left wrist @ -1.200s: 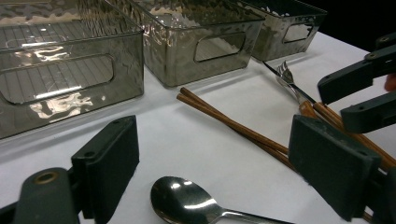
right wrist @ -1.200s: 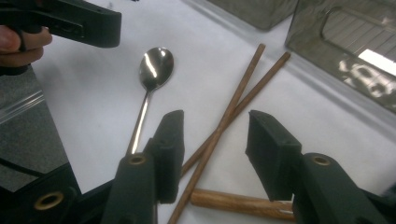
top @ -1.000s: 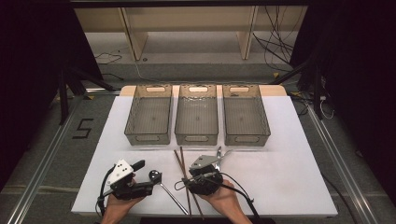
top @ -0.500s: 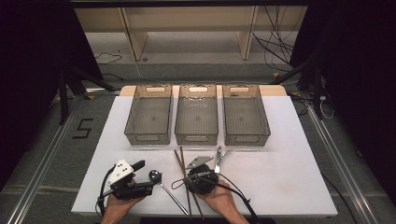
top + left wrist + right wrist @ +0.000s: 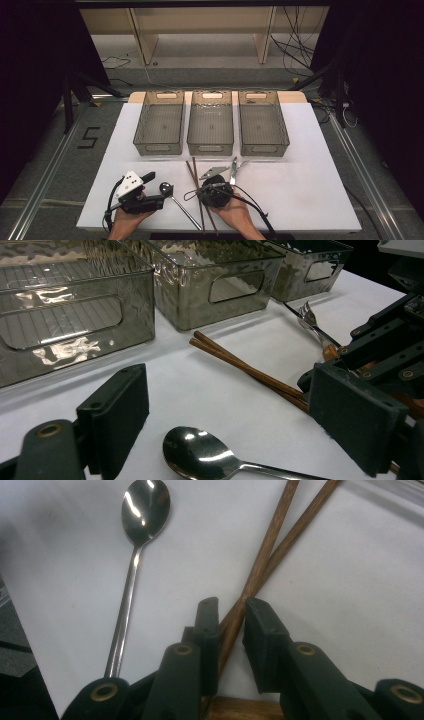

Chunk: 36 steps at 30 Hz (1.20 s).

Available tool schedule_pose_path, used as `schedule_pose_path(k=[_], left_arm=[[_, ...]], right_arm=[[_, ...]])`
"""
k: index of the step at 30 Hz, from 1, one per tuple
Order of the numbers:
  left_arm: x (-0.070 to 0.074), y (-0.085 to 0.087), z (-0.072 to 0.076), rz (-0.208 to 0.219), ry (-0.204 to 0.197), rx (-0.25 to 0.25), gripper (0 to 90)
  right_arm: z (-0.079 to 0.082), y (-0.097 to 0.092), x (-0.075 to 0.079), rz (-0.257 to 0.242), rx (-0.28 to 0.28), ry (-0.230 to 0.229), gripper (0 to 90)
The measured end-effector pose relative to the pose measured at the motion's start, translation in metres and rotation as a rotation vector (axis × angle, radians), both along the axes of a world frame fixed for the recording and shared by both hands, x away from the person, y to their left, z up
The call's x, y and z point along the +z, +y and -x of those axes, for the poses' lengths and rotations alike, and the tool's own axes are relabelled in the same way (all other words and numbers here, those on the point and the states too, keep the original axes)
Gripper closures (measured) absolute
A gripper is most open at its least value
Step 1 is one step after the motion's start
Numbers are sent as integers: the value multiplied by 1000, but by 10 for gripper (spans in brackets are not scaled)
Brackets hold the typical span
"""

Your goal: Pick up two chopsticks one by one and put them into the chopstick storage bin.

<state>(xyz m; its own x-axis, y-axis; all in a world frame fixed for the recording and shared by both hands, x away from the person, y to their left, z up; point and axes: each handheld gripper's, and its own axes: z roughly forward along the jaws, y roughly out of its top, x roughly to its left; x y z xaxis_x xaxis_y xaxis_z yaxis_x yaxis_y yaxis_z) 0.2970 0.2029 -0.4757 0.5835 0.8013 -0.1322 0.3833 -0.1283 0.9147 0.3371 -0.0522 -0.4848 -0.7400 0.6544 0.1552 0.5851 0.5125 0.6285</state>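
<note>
Two brown wooden chopsticks (image 5: pixel 196 180) lie crossed on the white table, running from the bins toward the near edge. My right gripper (image 5: pixel 204 193) is down on them. In the right gripper view its jaws (image 5: pixel 232 611) are shut on the chopsticks (image 5: pixel 272 550), which run up and away between them. A shiny metal spoon (image 5: pixel 165 188) lies to the left, and its handle slants toward the near edge. My left gripper (image 5: pixel 157 190) stands open beside it. The spoon bowl (image 5: pixel 197 452) rests on the table between its wide jaws (image 5: pixel 230 405), untouched.
Three clear smoky bins (image 5: pixel 210 122) stand side by side across the middle of the table, with nothing in them. A metal fork (image 5: pixel 235 170) lies right of the chopsticks, below the right bin. The table's near edge (image 5: pixel 300 230) runs just behind both hands.
My right gripper has drawn slightly toward the near edge and settled over the chopsticks, with its jaws closed on them. The left gripper and the spoon have stayed put.
</note>
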Motion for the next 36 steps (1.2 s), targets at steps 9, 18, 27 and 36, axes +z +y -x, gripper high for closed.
schedule_pose_path(k=[9, 18, 27, 36], left_arm=[[0, 0, 0, -1, 2, -1, 162], [0, -1, 0, -6, 2, -3, 162], [0, 0, 0, -7, 2, -4, 162], [0, -1, 0, -8, 1, -4, 162]], right_arm=[[0, -2, -1, 11, -4, -1, 781], [3, 1, -2, 21, -39, -11, 783], [10, 5, -3, 41, -87, -20, 772], [15, 10, -3, 83, -82, -65, 774]])
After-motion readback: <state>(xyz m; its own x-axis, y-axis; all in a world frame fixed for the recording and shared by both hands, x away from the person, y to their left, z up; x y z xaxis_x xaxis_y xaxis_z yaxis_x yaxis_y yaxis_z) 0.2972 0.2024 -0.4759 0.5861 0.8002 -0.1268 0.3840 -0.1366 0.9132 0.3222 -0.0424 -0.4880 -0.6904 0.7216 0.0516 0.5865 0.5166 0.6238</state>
